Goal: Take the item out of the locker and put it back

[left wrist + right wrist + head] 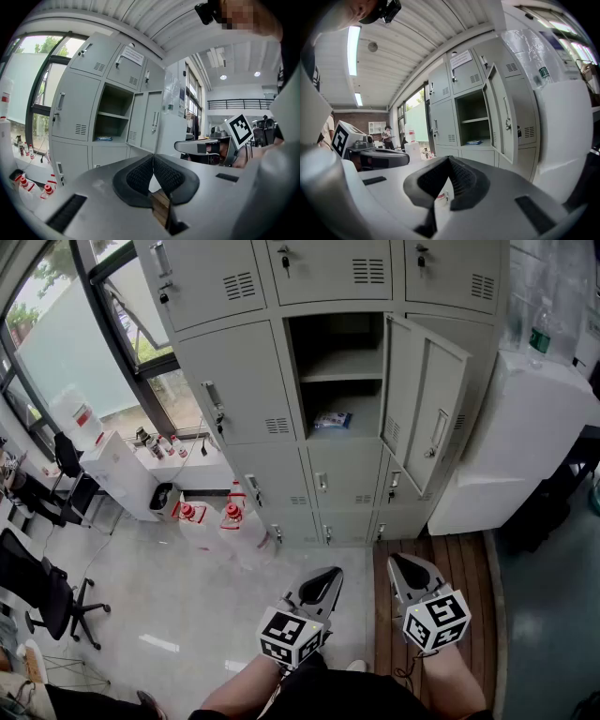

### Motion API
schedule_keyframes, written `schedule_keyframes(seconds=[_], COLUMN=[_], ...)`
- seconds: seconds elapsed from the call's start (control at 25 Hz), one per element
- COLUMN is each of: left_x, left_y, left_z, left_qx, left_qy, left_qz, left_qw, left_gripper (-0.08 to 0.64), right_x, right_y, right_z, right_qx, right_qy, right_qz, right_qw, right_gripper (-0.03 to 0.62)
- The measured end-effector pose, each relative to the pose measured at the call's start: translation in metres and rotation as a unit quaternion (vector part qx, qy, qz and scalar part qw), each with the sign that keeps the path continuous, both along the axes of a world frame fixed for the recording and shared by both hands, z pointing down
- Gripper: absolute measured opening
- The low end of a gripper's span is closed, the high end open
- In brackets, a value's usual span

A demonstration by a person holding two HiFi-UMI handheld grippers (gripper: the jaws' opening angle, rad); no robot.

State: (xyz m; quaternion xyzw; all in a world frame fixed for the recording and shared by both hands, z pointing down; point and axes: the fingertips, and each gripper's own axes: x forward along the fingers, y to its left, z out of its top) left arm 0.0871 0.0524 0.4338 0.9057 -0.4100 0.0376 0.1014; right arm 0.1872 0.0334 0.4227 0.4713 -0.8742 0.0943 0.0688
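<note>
While both tools are held low and well short of the locker (234,381), the head view shows the left gripper (328,576) and the right gripper (403,566) side by side, each pointing toward it. One compartment stands open, its door (427,413) swung out on the right gripper's side. A small blue-and-white packet (333,420) lies on the compartment floor beneath a shelf (342,376), well ahead of both tools.

Left gripper view: the jaws are closed pad to pad, with nothing between them. The packet (104,138) lies ahead and to the left of the tips. The right gripper (187,146) shows off to the right.

Right gripper view: the jaws are closed and empty. The packet (474,142) lies ahead, slightly right of the tips and just left of the door (499,117).
</note>
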Motion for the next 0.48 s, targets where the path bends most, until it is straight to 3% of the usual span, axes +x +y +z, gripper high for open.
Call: schedule_keyframes(seconds=[0.48], left_x=[-0.0036], left_y=[-0.0067], left_z=[-0.0015], left_qx=[0.001], left_qy=[0.003], left_qz=[0.000], left_qw=[1.0000], left_gripper=[0.017], right_x=[-0.0073], right_y=[-0.0060], right_z=[-0.0021], right_qx=[0.012], right_qy=[0.003], right_qz=[-0.003], right_qw=[1.000], right_gripper=[0.052])
